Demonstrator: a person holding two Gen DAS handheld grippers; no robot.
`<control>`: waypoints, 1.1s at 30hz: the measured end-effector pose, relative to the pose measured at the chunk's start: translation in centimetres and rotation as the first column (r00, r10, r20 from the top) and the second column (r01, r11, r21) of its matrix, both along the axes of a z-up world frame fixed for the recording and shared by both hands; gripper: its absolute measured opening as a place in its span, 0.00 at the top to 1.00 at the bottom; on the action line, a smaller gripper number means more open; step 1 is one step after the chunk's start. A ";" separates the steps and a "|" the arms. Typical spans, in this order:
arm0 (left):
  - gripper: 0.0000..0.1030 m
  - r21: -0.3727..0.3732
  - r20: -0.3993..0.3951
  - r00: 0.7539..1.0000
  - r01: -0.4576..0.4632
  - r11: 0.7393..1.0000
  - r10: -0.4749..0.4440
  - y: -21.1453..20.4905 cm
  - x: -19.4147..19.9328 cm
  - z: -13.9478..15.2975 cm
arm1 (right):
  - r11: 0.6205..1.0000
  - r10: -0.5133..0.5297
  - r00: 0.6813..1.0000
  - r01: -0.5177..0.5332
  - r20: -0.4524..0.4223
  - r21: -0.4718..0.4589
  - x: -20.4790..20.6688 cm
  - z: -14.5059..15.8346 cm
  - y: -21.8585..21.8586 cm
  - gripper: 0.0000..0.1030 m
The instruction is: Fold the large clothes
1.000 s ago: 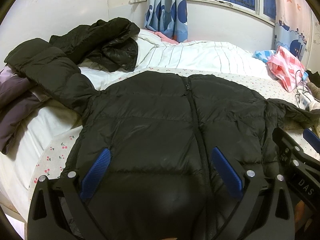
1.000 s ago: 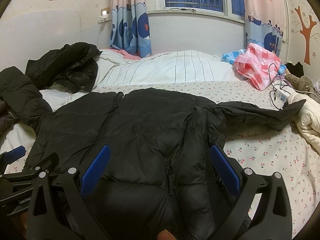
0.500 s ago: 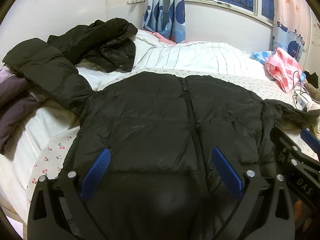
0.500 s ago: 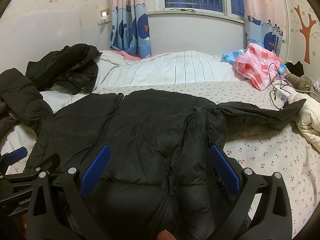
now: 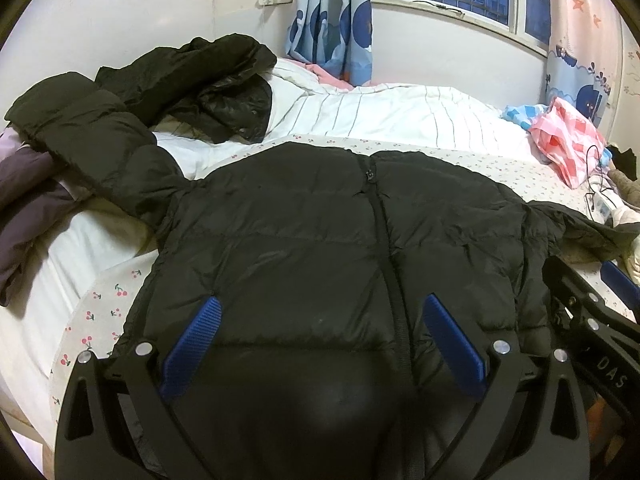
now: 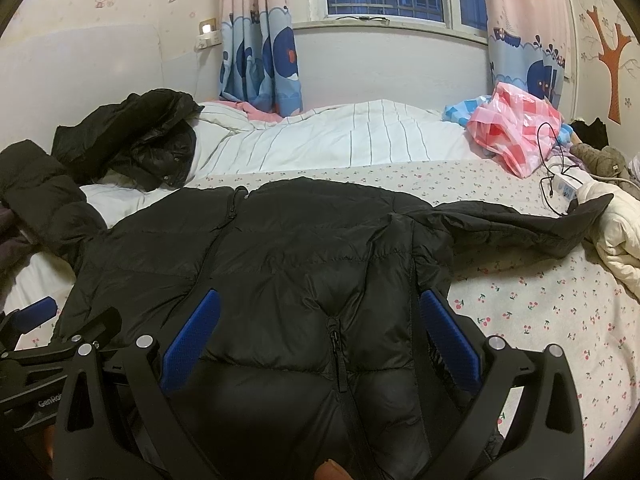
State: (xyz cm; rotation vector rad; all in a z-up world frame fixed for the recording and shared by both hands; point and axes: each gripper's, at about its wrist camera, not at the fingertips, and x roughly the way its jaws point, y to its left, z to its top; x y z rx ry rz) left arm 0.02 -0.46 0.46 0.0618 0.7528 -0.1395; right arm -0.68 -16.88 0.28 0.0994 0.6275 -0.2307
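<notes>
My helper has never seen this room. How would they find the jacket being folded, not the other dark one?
Start at the bed with the cherry-print sheet. The black puffer jacket lies spread flat across its near half, zipped, sleeves out sideways. The other dark jacket is crumpled in a heap by the headboard.

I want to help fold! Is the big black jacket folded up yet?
Not yet. The black jacket lies spread flat on the bed, zipped up, with one sleeve stretched out to the side.
</notes>
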 end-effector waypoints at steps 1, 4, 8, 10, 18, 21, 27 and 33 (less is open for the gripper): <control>0.05 0.000 0.000 1.000 0.001 1.000 -0.001 0.0 0.0 0.0 | 1.000 -0.001 1.000 0.001 0.001 0.002 0.0 -0.1 -0.1 0.07; 0.05 0.013 -0.001 1.000 0.007 1.000 -0.007 -0.2 0.0 -0.1 | 1.000 -0.002 1.000 0.002 0.001 0.006 0.0 -0.2 -0.2 0.07; 0.05 0.011 0.003 1.000 0.019 1.000 -0.019 -0.5 0.0 -0.2 | 1.000 -0.005 1.000 0.005 0.003 0.010 0.0 -0.2 -0.2 0.07; 0.05 0.015 0.015 1.000 0.021 1.000 -0.021 -0.7 -0.1 -0.1 | 1.000 -0.009 1.000 0.009 0.007 0.020 -0.1 -0.1 -0.7 0.07; 0.05 0.018 0.020 1.000 0.001 1.000 -0.002 -1.2 0.0 -0.3 | 0.999 -0.015 1.000 0.015 0.011 0.032 -0.3 -0.1 -1.2 0.07; 0.05 0.024 0.019 1.000 -0.014 1.000 0.014 -1.2 0.3 -0.3 | 0.999 -0.018 1.000 0.018 0.008 0.037 -0.4 -0.1 -1.6 0.07; 0.05 0.031 0.009 1.000 -0.020 0.999 0.020 -1.4 0.5 -0.5 | 0.999 -0.024 1.000 0.024 0.004 0.044 -0.5 -0.2 -2.1 0.07; 0.05 0.037 0.002 1.000 -0.027 0.999 0.026 -1.3 0.7 -0.6 | 0.999 -0.025 1.000 0.025 -0.004 0.043 -0.4 -0.4 -2.3 0.07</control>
